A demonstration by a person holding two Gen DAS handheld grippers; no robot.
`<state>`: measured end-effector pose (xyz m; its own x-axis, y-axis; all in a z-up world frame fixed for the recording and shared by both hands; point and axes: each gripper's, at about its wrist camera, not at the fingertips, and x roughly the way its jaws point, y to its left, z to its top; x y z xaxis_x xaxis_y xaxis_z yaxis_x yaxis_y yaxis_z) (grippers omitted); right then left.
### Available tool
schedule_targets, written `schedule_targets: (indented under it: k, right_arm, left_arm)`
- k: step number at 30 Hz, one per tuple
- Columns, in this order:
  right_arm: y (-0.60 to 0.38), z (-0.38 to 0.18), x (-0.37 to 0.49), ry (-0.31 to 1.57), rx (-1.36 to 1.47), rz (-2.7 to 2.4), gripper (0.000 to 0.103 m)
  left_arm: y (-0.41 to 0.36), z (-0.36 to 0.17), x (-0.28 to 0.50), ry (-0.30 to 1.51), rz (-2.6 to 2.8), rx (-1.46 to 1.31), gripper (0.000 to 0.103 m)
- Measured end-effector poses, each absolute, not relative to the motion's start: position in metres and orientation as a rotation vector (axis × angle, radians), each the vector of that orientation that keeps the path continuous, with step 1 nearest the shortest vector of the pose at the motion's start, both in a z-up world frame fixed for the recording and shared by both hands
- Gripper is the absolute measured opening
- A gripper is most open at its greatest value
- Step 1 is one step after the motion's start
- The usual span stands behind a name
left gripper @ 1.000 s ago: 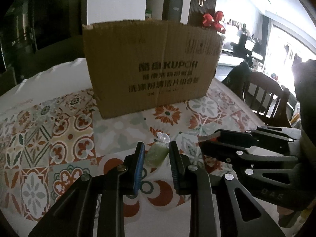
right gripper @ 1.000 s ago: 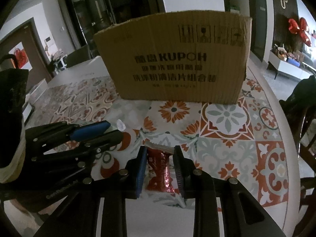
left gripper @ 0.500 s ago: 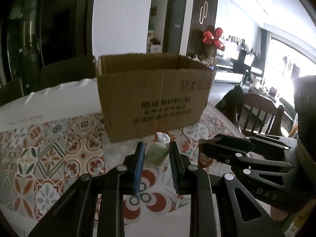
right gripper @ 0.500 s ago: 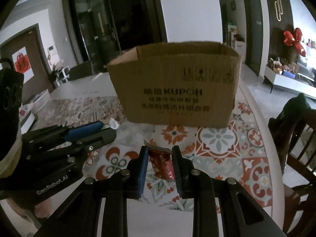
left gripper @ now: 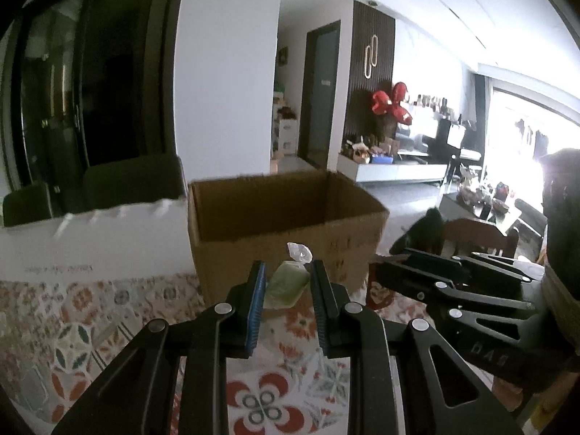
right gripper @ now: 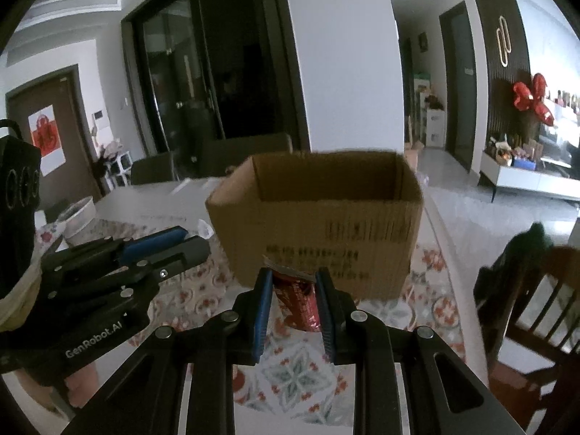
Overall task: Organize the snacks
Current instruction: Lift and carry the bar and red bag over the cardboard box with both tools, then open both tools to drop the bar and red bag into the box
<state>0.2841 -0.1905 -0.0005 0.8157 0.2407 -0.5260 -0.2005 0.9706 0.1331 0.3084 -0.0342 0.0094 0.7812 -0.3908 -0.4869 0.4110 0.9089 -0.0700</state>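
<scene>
Dining room, patterned tablecloth (left gripper: 119, 330) on the table, open box (left gripper: 286, 224) standing on it. Left gripper (left gripper: 286, 286) has its jaws narrowed onto a green candy (left gripper: 286, 284), pinched by the body, clear twisted wrapper end poking up past the tips. Candy sits well forward between the pads, probably so it drops free once the jaws part. Right gripper (right gripper: 293, 291) is clamped on a red packet (right gripper: 297, 295), gripped across its width with the crimped top edge sticking up and the lower part hanging below the fingers. Both snacks are off the table, held in front of the box's near wall, below its rim in both wrist views. Grippers ride side by side, each visible in the other's camera, left one to the left of the packet; they look near each other but not touching. Box top is open with flaps out of the way, inside looks dark, contents cannot be told. Likely step: carry both items up and over the rim, then release inside. Height still has to be gained to clear the front wall. Chair (right gripper: 536, 311) at right, red bow (right gripper: 533, 98) on the far wall, not involved.
</scene>
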Motion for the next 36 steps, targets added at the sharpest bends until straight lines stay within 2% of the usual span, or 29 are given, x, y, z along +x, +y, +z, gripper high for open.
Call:
schedule_targets:
  k: [13, 25, 26, 29, 30, 31, 32, 34, 36]
  right_arm:
    - [-0.197, 0.051, 0.317, 0.462, 0.045, 0.218, 0.026]
    - [-0.204, 0.064, 0.373, 0.471, 0.012, 0.182, 0.026]
    - [-0.204, 0.062, 0.376, 0.476, 0.015, 0.178, 0.026]
    - [-0.208, 0.057, 0.389, 0.498, 0.023, 0.146, 0.027]
    - [-0.209, 0.054, 0.392, 0.508, 0.020, 0.133, 0.033]
    - [-0.210, 0.053, 0.395, 0.515, 0.021, 0.118, 0.048]
    - [-0.212, 0.052, 0.395, 0.514, 0.023, 0.104, 0.056]
    - [-0.212, 0.051, 0.391, 0.503, 0.012, 0.085, 0.058]
    - [-0.212, 0.050, 0.384, 0.505, 0.000, 0.076, 0.059]
  left_arm:
    - [-0.039, 0.055, 0.345, 0.423, -0.388, 0.070, 0.025]
    - [-0.048, 0.052, 0.403, 0.482, -0.361, 0.039, 0.026]
    - [-0.048, 0.050, 0.408, 0.488, -0.356, 0.039, 0.029]
    - [-0.048, 0.046, 0.420, 0.508, -0.330, 0.035, 0.051]
    - [-0.049, 0.046, 0.421, 0.509, -0.318, 0.034, 0.052]
    - [-0.049, 0.045, 0.421, 0.508, -0.310, 0.037, 0.052]
    - [-0.049, 0.044, 0.418, 0.509, -0.304, 0.041, 0.052]
    - [-0.046, 0.041, 0.412, 0.510, -0.289, 0.052, 0.054]
    - [-0.044, 0.039, 0.402, 0.510, -0.267, 0.061, 0.060]
